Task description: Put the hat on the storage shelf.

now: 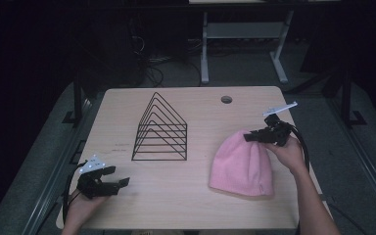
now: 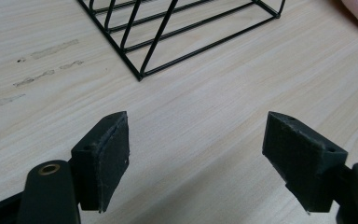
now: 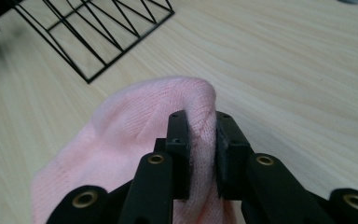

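Observation:
A pink knitted beanie (image 1: 241, 164) lies flat on the right half of the wooden table (image 1: 196, 196). My right gripper (image 1: 249, 137) is shut on a fold at the beanie's crown (image 3: 200, 116), the pink knit pinched between its two black jaws. A black wire file rack (image 1: 160, 129) of triangular dividers stands at the table's middle. My left gripper (image 1: 120, 182) rests low near the front left corner, open, its jaws wide apart over bare wood (image 2: 196, 140), the rack's corner (image 2: 140, 77) just ahead of them.
A round cable hole (image 1: 226, 100) sits in the tabletop at the back right. Faint scuff marks (image 2: 46, 51) show on the wood left of the rack. Behind the table stand white desk legs (image 1: 204, 49) and cables on a dark floor.

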